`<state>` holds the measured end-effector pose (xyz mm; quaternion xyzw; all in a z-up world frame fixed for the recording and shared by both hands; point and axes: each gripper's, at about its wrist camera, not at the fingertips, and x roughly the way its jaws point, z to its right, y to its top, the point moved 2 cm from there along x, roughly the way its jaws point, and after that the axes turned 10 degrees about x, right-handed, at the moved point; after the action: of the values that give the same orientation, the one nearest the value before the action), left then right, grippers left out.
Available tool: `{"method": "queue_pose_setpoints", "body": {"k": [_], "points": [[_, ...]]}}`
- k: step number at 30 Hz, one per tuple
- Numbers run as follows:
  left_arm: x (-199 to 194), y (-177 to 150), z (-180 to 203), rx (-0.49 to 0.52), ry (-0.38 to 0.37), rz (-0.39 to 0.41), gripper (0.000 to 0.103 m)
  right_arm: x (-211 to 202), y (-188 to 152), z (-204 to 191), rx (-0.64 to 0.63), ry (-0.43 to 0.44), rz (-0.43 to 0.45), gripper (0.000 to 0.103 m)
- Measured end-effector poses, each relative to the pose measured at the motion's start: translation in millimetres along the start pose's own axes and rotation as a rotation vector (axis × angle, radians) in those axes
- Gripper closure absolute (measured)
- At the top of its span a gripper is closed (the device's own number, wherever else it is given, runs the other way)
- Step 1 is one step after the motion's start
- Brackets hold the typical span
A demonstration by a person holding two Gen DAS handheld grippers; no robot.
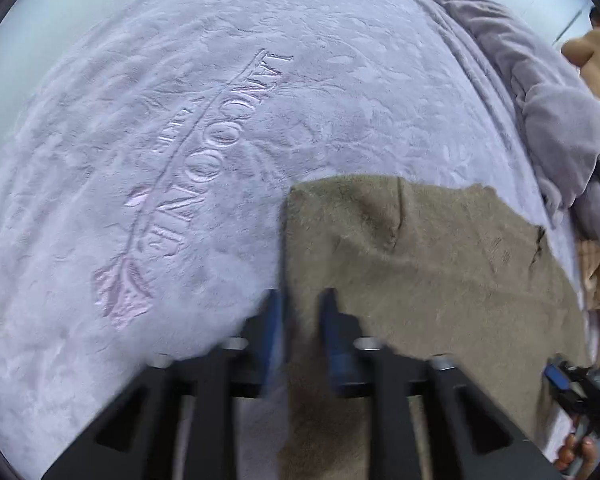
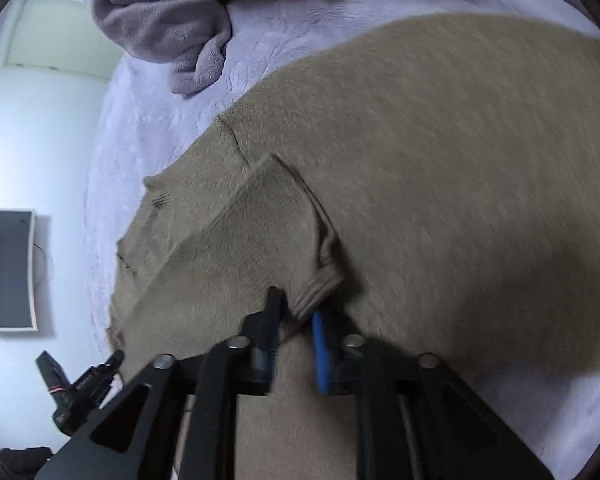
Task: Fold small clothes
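Between the right gripper's (image 2: 298,312) narrowed fingers sits the ribbed cuff (image 2: 314,290) of a taupe knit sweater (image 2: 460,160), pinched there with the sleeve folded back across the body. That fuzzy garment lies flat on a lavender embossed blanket (image 1: 180,120). Over its left edge hangs the left gripper (image 1: 302,304), fingers slightly apart astride the hem; whether they clamp the fabric cannot be told. A crumpled grey blanket (image 2: 156,20) lies beyond.

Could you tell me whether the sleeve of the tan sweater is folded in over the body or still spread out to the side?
Folded in: the sleeve lies across the tan sweater, its ribbed cuff between the right gripper fingers.
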<state>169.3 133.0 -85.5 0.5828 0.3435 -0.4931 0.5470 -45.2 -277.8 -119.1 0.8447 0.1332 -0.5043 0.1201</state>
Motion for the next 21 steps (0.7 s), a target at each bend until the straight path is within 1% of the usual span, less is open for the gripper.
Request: {"method": "queue_pose_setpoints", "body": {"k": [1,2,4,5,8,10,12,14,16,17,18,19,20,21], "points": [[-5.9,-5.6,-1.3,0.013,0.043,0.014,0.013,-7.7,-8.9,-3.7,-0.020,-0.005,0.010,0.045],[-12.1,-10.6,-2.9,0.025,0.069,0.039,0.011,-12.1,-16.5,-10.3,-0.048,0.001,0.009,0.038],[-18.0,-21.4,-5.2,0.045,0.073,0.039,0.011,-11.1,-40.3,-31.5,-0.122,0.040,-0.058,0.038],[-19.8,-26.9,-8.6,0.042,0.071,0.031,0.011,-3.0,-56.6,-44.7,-0.153,0.069,-0.120,0.038],[-18.7,-49.5,-19.0,0.007,0.069,-0.014,0.011,38.5,-100.9,-84.6,-0.180,0.176,-0.311,0.038],[-18.9,-66.5,-30.1,-0.032,0.078,-0.039,0.011,68.1,-129.9,-108.3,-0.180,0.239,-0.399,0.038],[-21.8,-83.6,-41.2,-0.072,0.090,-0.051,0.011,105.1,-156.9,-133.4,-0.146,0.295,-0.479,0.038],[-22.9,-96.5,-52.1,-0.100,0.103,-0.067,0.011,138.6,-180.5,-154.3,-0.144,0.302,-0.517,0.038],[-25.4,-109.6,-63.6,-0.121,0.135,-0.082,0.011,159.2,-190.8,-166.1,-0.126,0.284,-0.517,0.038],[-26.6,-113.2,-66.6,-0.120,0.144,-0.086,0.011,165.4,-195.5,-174.0,-0.102,0.298,-0.513,0.048],[-29.0,-117.4,-70.5,-0.117,0.153,-0.086,0.011,170.3,-200.8,-178.2,-0.078,0.324,-0.521,0.083],[-32.2,-121.4,-74.2,-0.118,0.159,-0.082,0.011,175.0,-209.8,-185.9,-0.080,0.337,-0.536,0.096],[-34.7,-124.0,-77.0,-0.121,0.161,-0.077,0.011,180.1,-213.9,-193.3,-0.112,0.333,-0.540,0.096],[-37.2,-127.9,-80.6,-0.123,0.152,-0.074,0.011,183.4,-221.0,-198.7,-0.171,0.296,-0.537,0.096]]}}
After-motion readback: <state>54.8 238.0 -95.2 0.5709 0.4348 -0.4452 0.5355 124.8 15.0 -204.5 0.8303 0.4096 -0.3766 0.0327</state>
